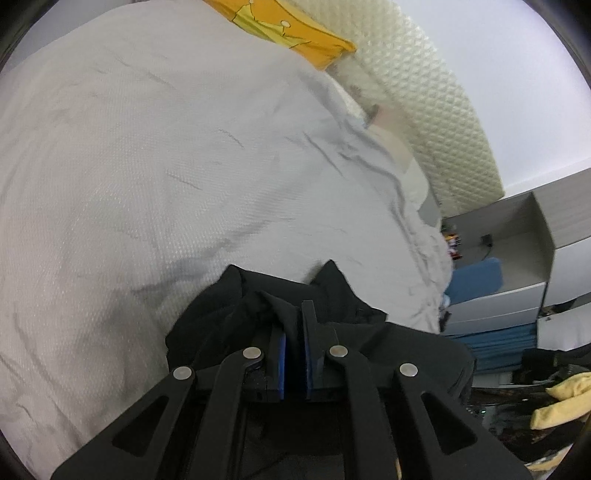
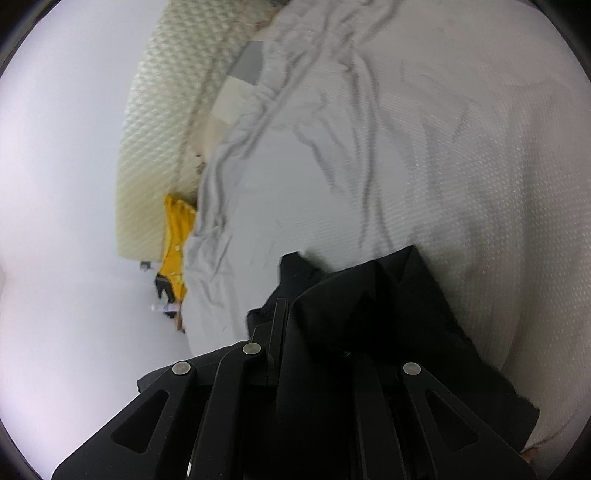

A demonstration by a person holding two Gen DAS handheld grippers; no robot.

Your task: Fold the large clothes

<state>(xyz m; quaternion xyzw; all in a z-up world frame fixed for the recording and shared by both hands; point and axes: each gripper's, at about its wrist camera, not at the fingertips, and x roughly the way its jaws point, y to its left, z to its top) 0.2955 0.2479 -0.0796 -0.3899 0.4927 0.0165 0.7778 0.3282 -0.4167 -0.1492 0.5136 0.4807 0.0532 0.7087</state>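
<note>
A black garment (image 1: 332, 295) is held up over a bed with a pale grey sheet (image 1: 147, 166). My left gripper (image 1: 294, 325) is shut on a bunched edge of the garment, with cloth pinched between its blue pads (image 1: 282, 354). In the right wrist view the same black garment (image 2: 369, 314) drapes over my right gripper (image 2: 295, 325) and hides its right finger. Only its left finger (image 2: 279, 321) shows, with cloth pressed against it.
A cream quilted headboard (image 1: 424, 110) and a yellow pillow (image 1: 280, 26) lie beyond the sheet. Grey shelving (image 1: 517, 240), a blue cushion (image 1: 476, 277) and yellow cloth (image 1: 561, 398) are at the right. In the right wrist view, a white wall (image 2: 66, 184) fills the left.
</note>
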